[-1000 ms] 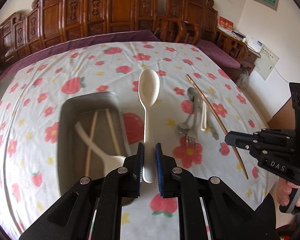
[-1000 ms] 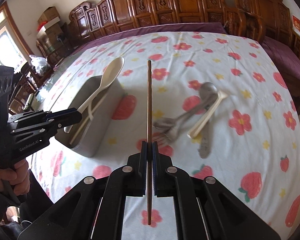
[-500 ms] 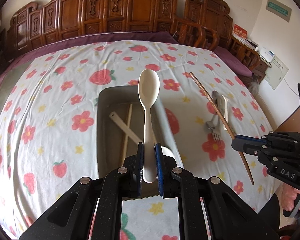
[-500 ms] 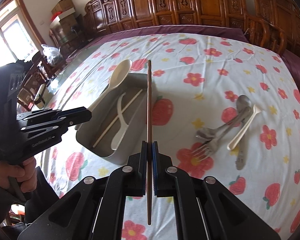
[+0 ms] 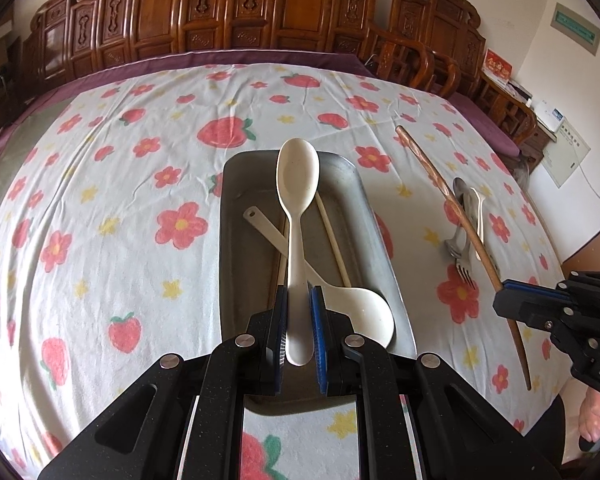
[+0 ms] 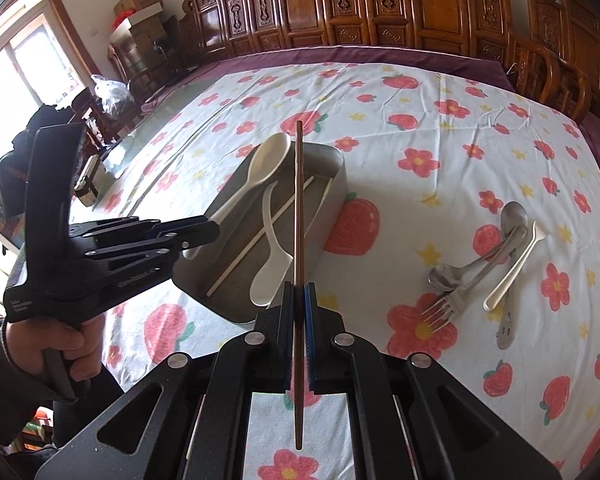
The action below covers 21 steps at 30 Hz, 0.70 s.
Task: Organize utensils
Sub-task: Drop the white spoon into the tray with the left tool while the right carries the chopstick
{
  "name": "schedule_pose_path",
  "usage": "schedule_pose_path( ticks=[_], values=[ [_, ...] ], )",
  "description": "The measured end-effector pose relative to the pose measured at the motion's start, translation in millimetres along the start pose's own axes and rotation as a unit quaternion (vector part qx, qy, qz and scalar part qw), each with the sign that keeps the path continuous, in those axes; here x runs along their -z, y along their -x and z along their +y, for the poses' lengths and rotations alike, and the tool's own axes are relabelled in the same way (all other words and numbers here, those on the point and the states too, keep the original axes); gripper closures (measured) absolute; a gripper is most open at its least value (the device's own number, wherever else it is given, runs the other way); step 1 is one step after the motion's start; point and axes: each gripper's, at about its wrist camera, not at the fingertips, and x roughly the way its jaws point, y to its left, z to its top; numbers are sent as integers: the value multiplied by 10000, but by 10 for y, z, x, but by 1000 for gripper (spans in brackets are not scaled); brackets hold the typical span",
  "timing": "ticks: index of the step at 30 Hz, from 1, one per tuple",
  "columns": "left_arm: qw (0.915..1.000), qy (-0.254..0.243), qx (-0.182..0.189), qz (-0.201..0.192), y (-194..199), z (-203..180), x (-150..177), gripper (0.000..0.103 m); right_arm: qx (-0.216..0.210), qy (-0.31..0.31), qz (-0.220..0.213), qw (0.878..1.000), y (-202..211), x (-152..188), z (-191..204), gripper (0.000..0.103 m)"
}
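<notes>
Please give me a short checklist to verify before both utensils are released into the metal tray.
1. Left tongs shut on cream spoon: ok.
2. Right tongs shut on brown chopstick: ok.
3. Spoon above metal tray: ok.
4. Chopstick fully over tray: cannot tell.
5. Free space in tray beside the white spoon and pale chopsticks: ok.
6. The two tongs apart: ok.

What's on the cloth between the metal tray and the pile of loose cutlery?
Nothing: between the metal tray and the loose cutlery the right wrist view shows only bare flowered tablecloth.
</notes>
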Motion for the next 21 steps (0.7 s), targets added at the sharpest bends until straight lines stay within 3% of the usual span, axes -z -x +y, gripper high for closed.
schedule_pose_path(
  ticks=[13, 21],
  values=[
    [10000, 26, -17, -19, -100, 18, -117, 92, 16, 53, -15, 10000, 3, -97, 95, 97],
    [9999, 89, -19, -92, 34, 113, -79, 92, -1, 103, 39, 9999, -82, -136, 172, 97]
  ],
)
